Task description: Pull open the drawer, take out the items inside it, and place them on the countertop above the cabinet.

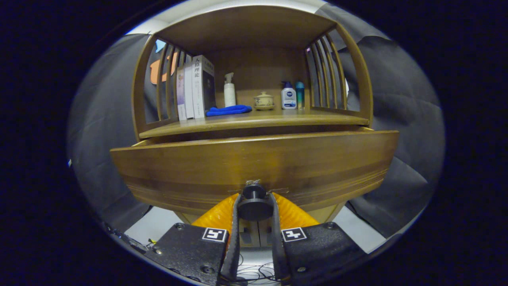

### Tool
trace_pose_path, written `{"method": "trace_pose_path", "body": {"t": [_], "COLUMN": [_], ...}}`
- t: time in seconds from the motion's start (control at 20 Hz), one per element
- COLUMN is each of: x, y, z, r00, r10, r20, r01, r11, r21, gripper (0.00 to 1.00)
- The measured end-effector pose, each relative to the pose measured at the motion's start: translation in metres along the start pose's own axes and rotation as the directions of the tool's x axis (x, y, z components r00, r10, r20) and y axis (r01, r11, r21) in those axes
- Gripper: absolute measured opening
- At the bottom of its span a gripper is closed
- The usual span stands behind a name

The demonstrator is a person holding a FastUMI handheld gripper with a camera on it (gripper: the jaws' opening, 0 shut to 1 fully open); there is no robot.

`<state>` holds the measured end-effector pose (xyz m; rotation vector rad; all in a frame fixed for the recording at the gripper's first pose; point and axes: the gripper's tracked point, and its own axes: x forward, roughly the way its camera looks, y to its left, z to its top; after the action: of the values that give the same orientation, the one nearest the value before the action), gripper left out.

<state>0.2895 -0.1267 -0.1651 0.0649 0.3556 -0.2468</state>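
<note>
Two-finger gripper [254,208], level and square to the brown wooden drawer front [254,167], both fingers pinching its round dark knob [254,203]; drawer stands pulled out (contents hidden). On the countertop [254,119]: upright books [195,87], blue cloth [228,110], white pump bottle [288,95]; labels too small.

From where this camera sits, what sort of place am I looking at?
Probably a mock-up home corner inside a cloth-walled booth. A wooden cabinet's countertop carries books, toiletry bottles and a blue cloth. The gripper has its jaws closed on the drawer's knob, the drawer partly open.
</note>
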Motion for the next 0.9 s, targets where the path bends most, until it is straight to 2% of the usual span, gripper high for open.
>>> {"method": "trace_pose_path", "body": {"t": [0.9], "x": [0.0042], "y": [-0.0022], "z": [0.0022], "r00": [1.0], "r10": [0.011], "r20": [-0.028], "r01": [-0.011], "r11": [1.0], "r21": [0.008], "gripper": [0.37]}}
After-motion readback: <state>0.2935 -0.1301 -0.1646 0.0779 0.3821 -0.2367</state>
